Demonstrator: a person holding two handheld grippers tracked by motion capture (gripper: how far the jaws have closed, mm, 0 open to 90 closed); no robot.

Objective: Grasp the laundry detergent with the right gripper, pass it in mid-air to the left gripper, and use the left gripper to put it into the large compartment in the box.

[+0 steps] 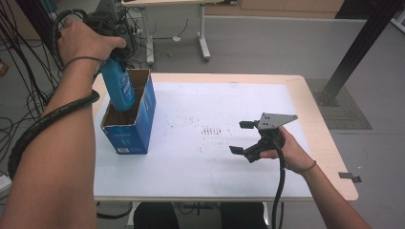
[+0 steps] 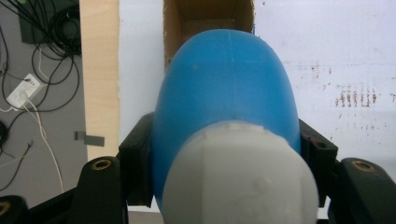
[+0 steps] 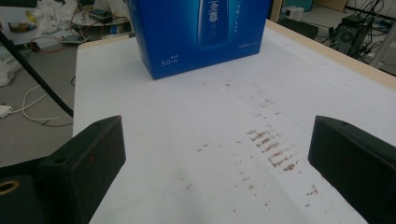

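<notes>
A blue bottle (image 1: 118, 88) with a white cap (image 2: 238, 179) hangs bottom-down, its lower end inside the open top of a blue cardboard box (image 1: 138, 124). My left gripper (image 1: 112, 50) is shut on the bottle near its cap, with a black pad (image 2: 137, 158) pressed on each side. In the left gripper view the bottle (image 2: 226, 93) points into the brown inside of the box (image 2: 208, 16). My right gripper (image 1: 242, 137) rests near the table's front right, jaws wide open and nothing between them. The box's blue side (image 3: 196, 32) faces it across the sheet.
A white sheet (image 1: 205, 157) with rusty smears (image 1: 211, 130) covers most of the wooden table (image 1: 320, 129). Cables lie on the floor to the left (image 2: 32, 93). A black post (image 1: 353, 52) and another table's legs (image 1: 203, 33) stand beyond the far edge.
</notes>
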